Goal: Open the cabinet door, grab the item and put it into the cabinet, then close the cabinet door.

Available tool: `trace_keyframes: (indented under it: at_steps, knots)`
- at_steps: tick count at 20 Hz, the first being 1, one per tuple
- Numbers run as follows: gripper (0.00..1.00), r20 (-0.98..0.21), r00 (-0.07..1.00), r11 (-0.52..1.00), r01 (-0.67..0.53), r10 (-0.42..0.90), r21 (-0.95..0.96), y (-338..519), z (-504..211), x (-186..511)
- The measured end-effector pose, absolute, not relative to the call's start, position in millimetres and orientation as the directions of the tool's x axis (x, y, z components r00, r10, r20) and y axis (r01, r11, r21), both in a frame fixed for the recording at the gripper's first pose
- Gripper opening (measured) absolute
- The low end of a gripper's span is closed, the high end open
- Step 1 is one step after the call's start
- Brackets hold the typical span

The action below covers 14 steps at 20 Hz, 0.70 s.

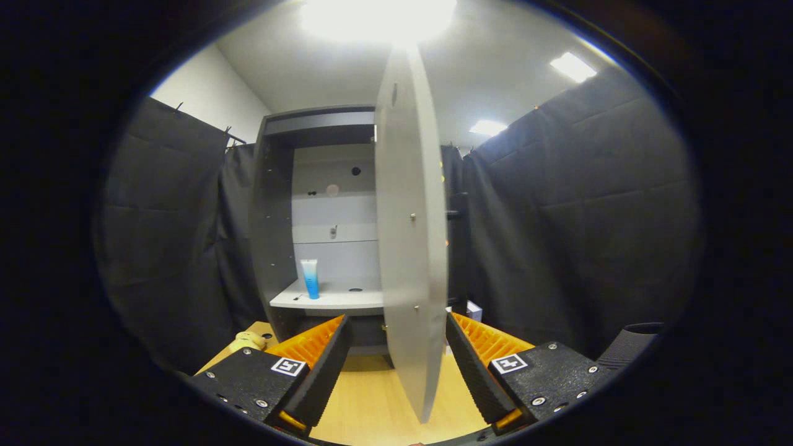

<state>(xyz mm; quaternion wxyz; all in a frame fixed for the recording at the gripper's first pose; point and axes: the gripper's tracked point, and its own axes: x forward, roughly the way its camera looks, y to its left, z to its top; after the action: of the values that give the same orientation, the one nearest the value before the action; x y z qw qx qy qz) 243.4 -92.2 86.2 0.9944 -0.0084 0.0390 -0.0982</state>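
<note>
Standing open on the wooden table [372,402], the cabinet door [409,248] splits the gripper's [396,365] spread, released fingers.

This looks like a staged recording booth in an office-like or lab room, not a lived-in home. A lone grey cabinet [322,217] stands on a pale wooden table [372,402], and black cloth curtains [576,217] hang close on both sides of it. Above the cabinet run a plain white wall [210,93] and flat ceiling light panels [573,66].
</note>
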Motion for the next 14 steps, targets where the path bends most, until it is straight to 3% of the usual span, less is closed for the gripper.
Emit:
trace_keyframes:
  at_steps: [3,10,14]
  knots:
    - [0.93,-0.054,0.959,0.96,0.279,-0.28,-0.027,-132.2,100.2,237.9]
    - [0.97,-0.085,0.981,0.984,0.175,-0.175,-0.002,-138.9,107.0,238.1]
    - [0.97,-0.038,0.951,0.951,0.309,-0.308,0.032,-191.7,129.3,235.2]
